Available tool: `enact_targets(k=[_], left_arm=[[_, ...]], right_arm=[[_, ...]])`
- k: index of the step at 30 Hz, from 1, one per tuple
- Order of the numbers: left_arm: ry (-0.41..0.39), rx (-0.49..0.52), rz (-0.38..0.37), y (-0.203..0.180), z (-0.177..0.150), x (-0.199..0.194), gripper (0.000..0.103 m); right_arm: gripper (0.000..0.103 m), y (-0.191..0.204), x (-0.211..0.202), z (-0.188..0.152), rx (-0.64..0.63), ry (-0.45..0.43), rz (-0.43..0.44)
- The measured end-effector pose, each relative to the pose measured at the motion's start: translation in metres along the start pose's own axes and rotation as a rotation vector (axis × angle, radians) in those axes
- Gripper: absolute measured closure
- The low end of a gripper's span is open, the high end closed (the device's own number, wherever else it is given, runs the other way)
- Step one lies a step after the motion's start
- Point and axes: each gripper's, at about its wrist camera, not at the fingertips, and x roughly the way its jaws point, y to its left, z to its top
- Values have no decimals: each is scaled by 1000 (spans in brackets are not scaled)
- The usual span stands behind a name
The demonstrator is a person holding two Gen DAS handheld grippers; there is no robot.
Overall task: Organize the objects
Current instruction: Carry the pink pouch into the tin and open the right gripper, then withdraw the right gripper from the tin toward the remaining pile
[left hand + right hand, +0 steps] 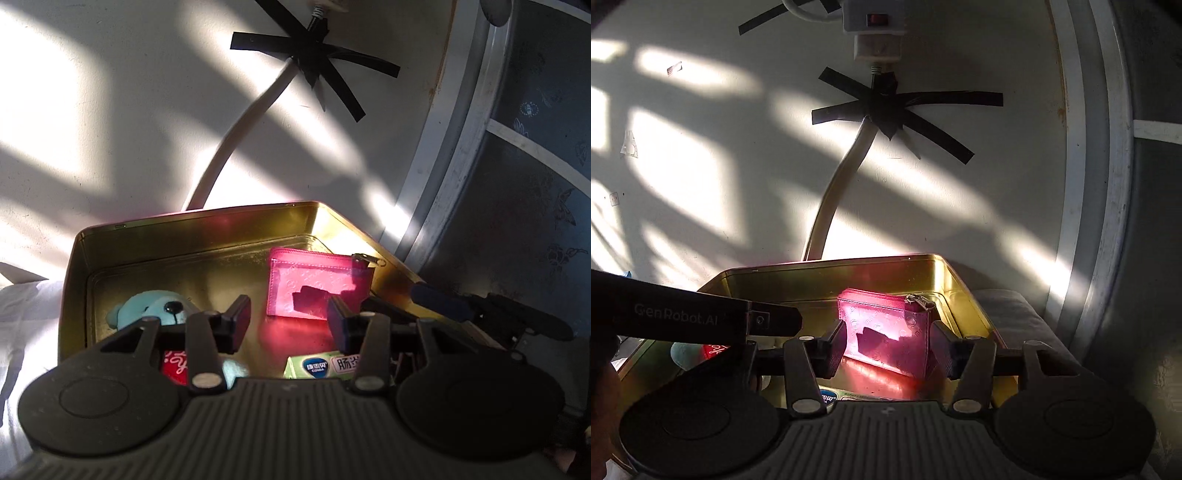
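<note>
Setting: a gold tin (192,236) is sitting open against a white wall (110,110), with sunlight and shadow bars falling across both.
Tin contents: a pink pouch (317,284) is standing upright toward the far right of the tin, zipper along its top. A teal plush bear (155,306) is lying at the near left. A red item (175,363) with white script is showing just below the bear. A green box (314,367) with printed labels is lying at the near edge.
Left gripper (290,319): it is hovering over the near side of the tin, its fingers apart and holding nothing; the pouch is showing through the gap, farther back.
Right gripper (888,349): it is hovering at the tin's near right, its fingers apart and empty, framing the pouch (886,328) without touching it.
Between them: in the right wrist view the left gripper (775,321) is reaching in from the left, over the bear (683,356).
Wall: a white cable (236,144) is rising from behind the tin to a star of black tape (314,62) strips; a white power adapter (875,33) is hanging above it.
Right side: a grey patterned panel (535,184) is standing beside the wall.
Left of tin: white cloth (26,314) is lying beside it.
</note>
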Motion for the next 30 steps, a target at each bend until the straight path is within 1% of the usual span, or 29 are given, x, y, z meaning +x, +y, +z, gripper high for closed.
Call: enact_targets(k=[2,4,8,11,14,16,19,22,27,30], left_arm=[[-9,-23,-22,1,-6,-17,55],[-44,-2,-21,-2,-13,-40,55],[-104,69,12,-10,-30,-83,55],[-119,98,39,-13,-43,-104,55],[-113,120,84,-13,-56,-116,55],[-93,118,105,-10,-63,-119,55],[-62,91,116,-3,-74,-125,55],[-53,85,133,2,-82,-132,55],[-48,67,159,16,-101,-150,55],[-28,44,185,29,-112,-154,55]], right_arm=[[54,2,-12,-2,3,-15,18],[54,7,-24,-4,12,-18,38],[54,22,-52,-10,30,-55,72],[54,32,-74,-18,65,-73,100],[54,40,-92,-27,101,-79,106],[54,43,-102,-35,133,-78,99],[54,45,-113,-44,185,-62,101],[54,48,-125,-54,227,-48,97],[54,64,-132,-69,226,14,120],[54,82,-130,-80,209,69,157]])
